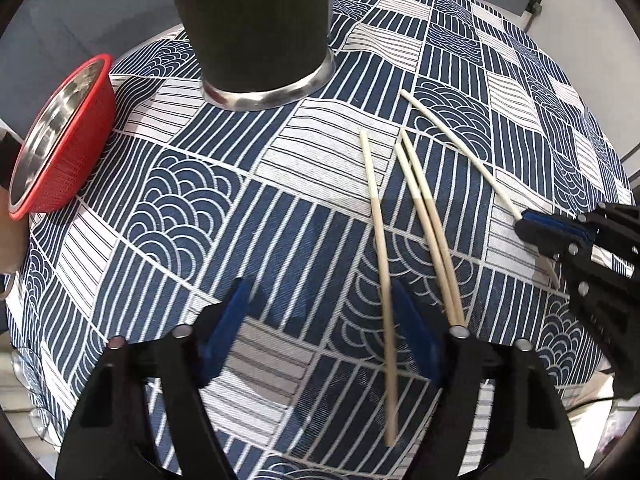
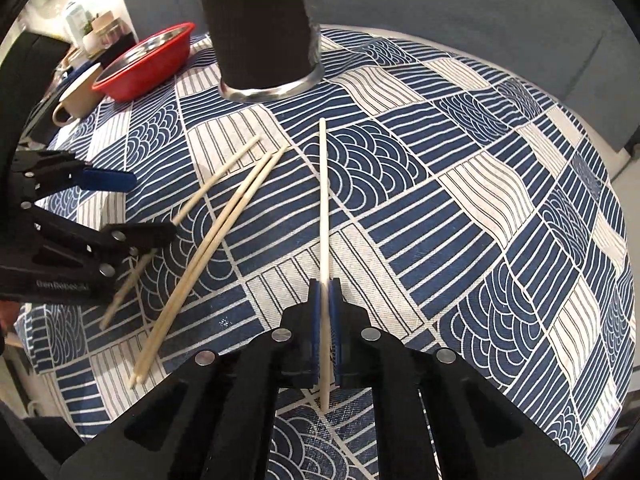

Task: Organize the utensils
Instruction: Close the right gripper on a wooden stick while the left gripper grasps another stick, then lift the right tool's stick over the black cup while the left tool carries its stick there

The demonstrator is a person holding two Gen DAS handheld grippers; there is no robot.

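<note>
Four pale wooden chopsticks lie on the blue-and-white patterned tablecloth [image 1: 200, 208]. My right gripper [image 2: 325, 286] is shut on one chopstick [image 2: 323, 200], which points toward the black cup [image 2: 260, 32]; the same grip shows at the right in the left wrist view, where the right gripper [image 1: 522, 224] holds that chopstick [image 1: 452, 140]. My left gripper [image 1: 320, 296] stands open over a single chopstick [image 1: 374, 208] that runs between its jaws, close to the right pad [image 1: 418, 340]. A pair of chopsticks [image 1: 424, 216] lies side by side just right of it. The black cup [image 1: 256, 32] has a steel base.
A red colander [image 1: 76, 148] with a steel bowl inside sits at the table's left, and a beige mug [image 2: 78, 94] stands beside it. The left gripper [image 2: 152, 206] reaches in from the left in the right wrist view. The tablecloth drops off at the table's edges.
</note>
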